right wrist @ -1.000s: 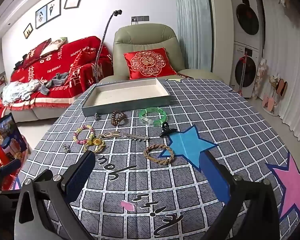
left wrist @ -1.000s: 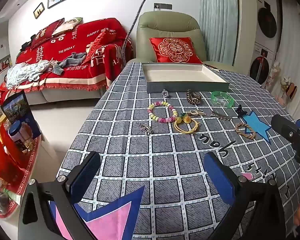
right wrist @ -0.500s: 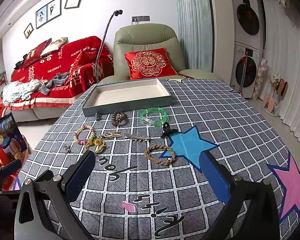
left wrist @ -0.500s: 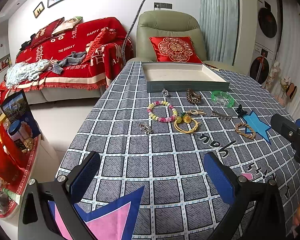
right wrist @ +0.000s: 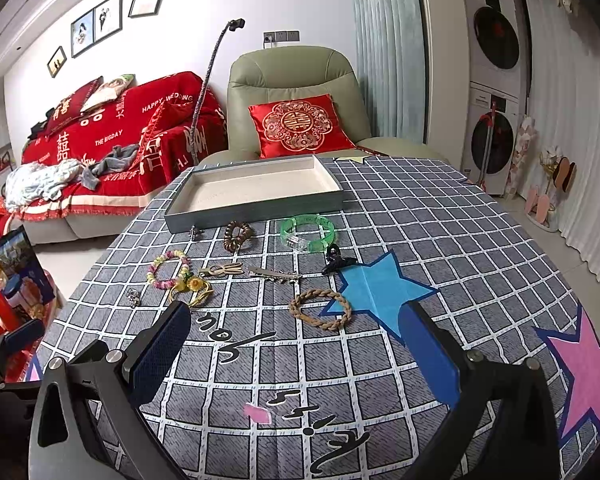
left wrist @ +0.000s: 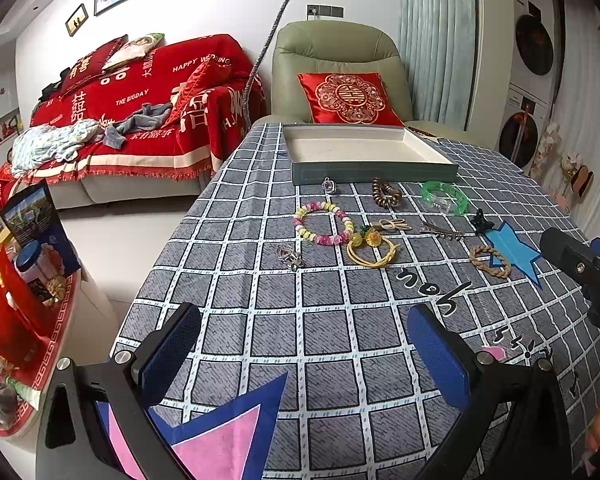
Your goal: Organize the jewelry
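Observation:
An empty grey tray [left wrist: 374, 170] [right wrist: 256, 213] with a cream lining stands at the far side of the checked tablecloth. In front of it lie a pastel bead bracelet [left wrist: 323, 227] [right wrist: 168, 269], a yellow cord bracelet [left wrist: 374, 249], a brown coil tie [left wrist: 386, 197] [right wrist: 238, 235], a green bangle [left wrist: 444, 197] [right wrist: 308, 233], a braided rope bracelet [left wrist: 490, 261] [right wrist: 320, 309], a black claw clip [right wrist: 336, 261], a silver hair clip [right wrist: 276, 275] and small silver rings [left wrist: 289, 256]. My left gripper [left wrist: 304, 352] and right gripper [right wrist: 296, 352] are open, empty, well short of the jewelry.
A green armchair [right wrist: 296, 92] with a red cushion stands behind the table. A red-covered sofa [left wrist: 140, 112] is at the left. A low stand with jars and boxes [left wrist: 16, 280] sits off the table's left edge. Washing machines [right wrist: 496, 92] are at the right.
Both views have shifted very slightly; the jewelry and tray have not moved. Both grippers stay open.

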Demonstrator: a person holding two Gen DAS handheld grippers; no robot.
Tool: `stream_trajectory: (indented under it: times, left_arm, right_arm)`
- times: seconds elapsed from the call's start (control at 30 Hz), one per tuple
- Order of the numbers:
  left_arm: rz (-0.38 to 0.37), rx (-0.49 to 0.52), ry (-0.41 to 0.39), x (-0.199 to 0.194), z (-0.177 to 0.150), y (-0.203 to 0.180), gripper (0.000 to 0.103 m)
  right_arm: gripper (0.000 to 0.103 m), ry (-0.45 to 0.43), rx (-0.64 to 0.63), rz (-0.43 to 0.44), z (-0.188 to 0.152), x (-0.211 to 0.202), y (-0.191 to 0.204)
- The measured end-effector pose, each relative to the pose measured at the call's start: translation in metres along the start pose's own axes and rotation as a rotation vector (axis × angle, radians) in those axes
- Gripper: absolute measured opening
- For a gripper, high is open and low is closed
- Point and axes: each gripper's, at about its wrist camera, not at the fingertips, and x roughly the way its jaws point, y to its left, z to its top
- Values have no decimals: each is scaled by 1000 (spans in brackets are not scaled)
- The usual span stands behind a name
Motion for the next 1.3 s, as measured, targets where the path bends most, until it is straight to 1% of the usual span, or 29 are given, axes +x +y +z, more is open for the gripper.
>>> stream_trajectory:
  times: [0.23,0.93,1.13,1.23,1.27,1.3]
  left_arm:
    - [-1,1,2,0,1,-1,103]
    - [-7,8,14,2,4,-7,103]
    - [-6,7,25,5,4,-6,103]
    - [-1,11,31,6,4,-6,103]
    - [4,15,32,7,4,-6,103]
    - [11,21,31,7,4,-6,103]
  right_arm:
    - [103,-2,-2,-1,-1,3,9]
    - [103,12,-11,-5,-1,6,10]
    - [103,31,-8,-4,-2,9,10]
    - [103,27,3,3,-3,11,8]
    - [103,51,8,6,-3,12,8]
    - [103,51,14,9,-3,12,8]
